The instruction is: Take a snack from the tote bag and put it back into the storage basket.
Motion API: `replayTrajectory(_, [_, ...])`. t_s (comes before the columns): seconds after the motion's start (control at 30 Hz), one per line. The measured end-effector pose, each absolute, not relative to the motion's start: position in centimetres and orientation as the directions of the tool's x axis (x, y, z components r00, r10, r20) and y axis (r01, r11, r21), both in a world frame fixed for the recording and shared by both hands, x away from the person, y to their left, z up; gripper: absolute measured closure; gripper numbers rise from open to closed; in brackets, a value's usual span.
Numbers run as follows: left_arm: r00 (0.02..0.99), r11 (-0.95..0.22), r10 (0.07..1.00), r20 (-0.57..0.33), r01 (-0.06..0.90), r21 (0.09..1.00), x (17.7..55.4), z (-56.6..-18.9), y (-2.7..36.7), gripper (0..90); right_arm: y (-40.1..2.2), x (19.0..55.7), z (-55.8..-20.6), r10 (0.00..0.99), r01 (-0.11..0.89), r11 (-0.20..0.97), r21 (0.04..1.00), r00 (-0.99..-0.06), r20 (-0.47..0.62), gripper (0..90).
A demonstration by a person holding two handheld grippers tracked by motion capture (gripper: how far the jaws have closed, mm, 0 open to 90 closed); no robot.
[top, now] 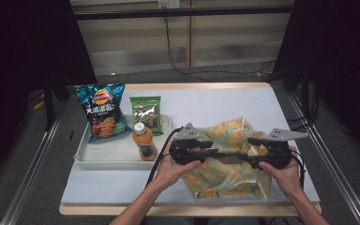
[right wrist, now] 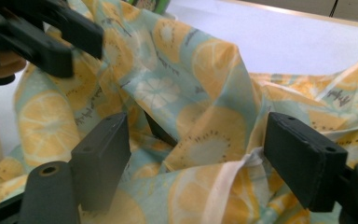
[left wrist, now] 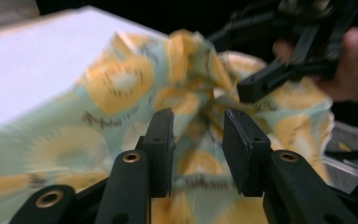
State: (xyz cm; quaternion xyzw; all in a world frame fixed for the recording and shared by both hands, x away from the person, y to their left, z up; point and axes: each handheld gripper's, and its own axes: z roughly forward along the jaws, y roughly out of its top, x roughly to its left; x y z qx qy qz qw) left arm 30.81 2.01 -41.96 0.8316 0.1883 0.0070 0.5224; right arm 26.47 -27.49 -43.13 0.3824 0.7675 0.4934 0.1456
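Observation:
A crumpled cloth bag (top: 225, 173) printed with yellow fruit slices on pale teal lies on the white table cover, right of centre. Both grippers hover just over its upper part, pointing at each other. My left gripper (top: 214, 148) comes in from the left; its jaws (left wrist: 198, 116) stand apart, with the bag (left wrist: 116, 88) behind them and nothing pinched. My right gripper (top: 251, 149) faces it from the right. Its jaws (right wrist: 200, 135) are wide apart over a fold of the bag (right wrist: 177, 74), and a pale strap (right wrist: 223, 186) runs by the right jaw.
A white tray (top: 112, 157) at the left holds a blue chips bag (top: 102, 112), a green snack packet (top: 146, 112) and a bottle of brown drink (top: 144, 141) close to my left hand. Bare white cover lies behind the bag.

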Motion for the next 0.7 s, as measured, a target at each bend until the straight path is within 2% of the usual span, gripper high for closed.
replayTrajectory(0.17, [0.937, -0.496, 0.307, -0.168, 0.308, 0.812, 31.0, -44.4, 1.9, 68.6, -27.4, 27.0, -44.2, 0.748, 0.473, 0.245, 0.846, -0.648, 0.146, 26.9])
replayTrajectory(0.3, [0.944, -0.543, 0.285, -0.166, 0.302, 0.783, 30.9, -45.0, 2.3, 68.1, -27.3, 27.4, -44.6, 0.757, 0.479, 0.254, 0.84, -0.639, 0.135, 29.8])
replayTrajectory(0.4, [0.943, -0.584, 0.279, -0.183, 0.317, 0.747, 31.0, -45.4, 2.4, 61.1, -27.2, 27.6, -44.8, 0.762, 0.481, 0.256, 0.838, -0.634, 0.131, 30.6])
replayTrajectory(0.43, [0.942, -0.585, 0.275, -0.193, 0.323, 0.744, 31.0, -45.7, 2.4, 54.6, -27.2, 27.6, -44.8, 0.762, 0.485, 0.247, 0.839, -0.632, 0.141, 30.8])
replayTrajectory(0.57, [0.941, -0.606, 0.289, -0.179, 0.324, 0.727, 31.2, -46.1, 2.2, 51.4, -27.1, 27.6, -44.8, 0.769, 0.478, 0.255, 0.84, -0.627, 0.124, 33.9])
replayTrajectory(0.7, [0.935, -0.597, 0.311, -0.171, 0.333, 0.73, 31.9, -46.6, 1.7, 47.7, -27.2, 27.7, -44.8, 0.773, 0.472, 0.26, 0.843, -0.625, 0.111, 47.4])
